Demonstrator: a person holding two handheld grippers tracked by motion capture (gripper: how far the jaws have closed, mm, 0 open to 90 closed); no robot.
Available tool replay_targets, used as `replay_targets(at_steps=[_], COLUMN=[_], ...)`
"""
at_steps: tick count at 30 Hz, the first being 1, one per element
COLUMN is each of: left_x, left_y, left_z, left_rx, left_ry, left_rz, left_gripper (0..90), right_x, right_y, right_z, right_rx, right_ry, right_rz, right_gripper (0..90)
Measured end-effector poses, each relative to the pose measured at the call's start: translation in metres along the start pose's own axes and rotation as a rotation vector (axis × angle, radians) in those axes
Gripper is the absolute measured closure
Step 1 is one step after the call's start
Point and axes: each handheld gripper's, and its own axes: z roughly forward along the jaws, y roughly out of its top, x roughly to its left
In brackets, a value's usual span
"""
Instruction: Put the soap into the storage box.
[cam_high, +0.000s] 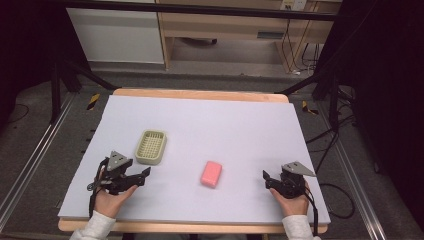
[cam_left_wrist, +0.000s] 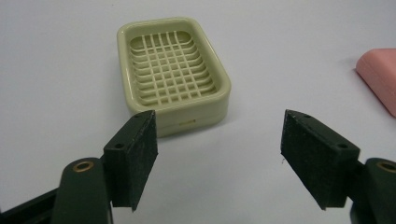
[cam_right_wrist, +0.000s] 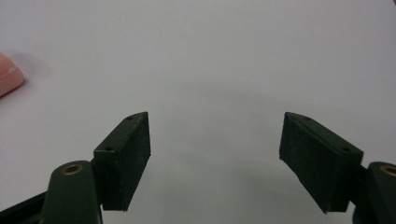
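the soap dish (cam_high: 151, 146) is a pale cream-green tray, rectangular with rounded corners, and its floor is an open grid of thin bars. it sits flat and upright on the surface (cam_high: 240, 125), left of centre in the high view, its long side running slightly tilted toward the upper right. in the left gripper view it fills the upper middle of the frame, empty.

the soap bar (cam_high: 211, 173) is a pink rounded block lying flat, a little below centre in the high view, to the lower right of the dish and well apart from it.
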Motion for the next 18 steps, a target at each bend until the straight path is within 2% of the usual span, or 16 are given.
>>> replay_targets(at_steps=[8, 12, 18], left_x=[-0.007, -0.011, -0.016], left_y=[0.006, 0.013, 0.023], left_z=[-0.001, -0.001, 0.001], left_rx=[-0.013, -0.016, -0.022], left_ry=[-0.016, -0.027, -0.041], left_rz=[0.011, 0.031, 0.040], left_gripper=[26.7, 26.4, 25.6], right_x=[0.000, 0.002, 0.001], right_y=[0.001, 0.003, 0.004], right_z=[-0.001, -0.001, 0.000], right_rx=[-0.006, -0.006, -0.008], right_ry=[-0.002, -0.001, -0.005], right_rz=[-0.001, 0.001, -0.003], right_gripper=[25.1, 25.1, 25.1])
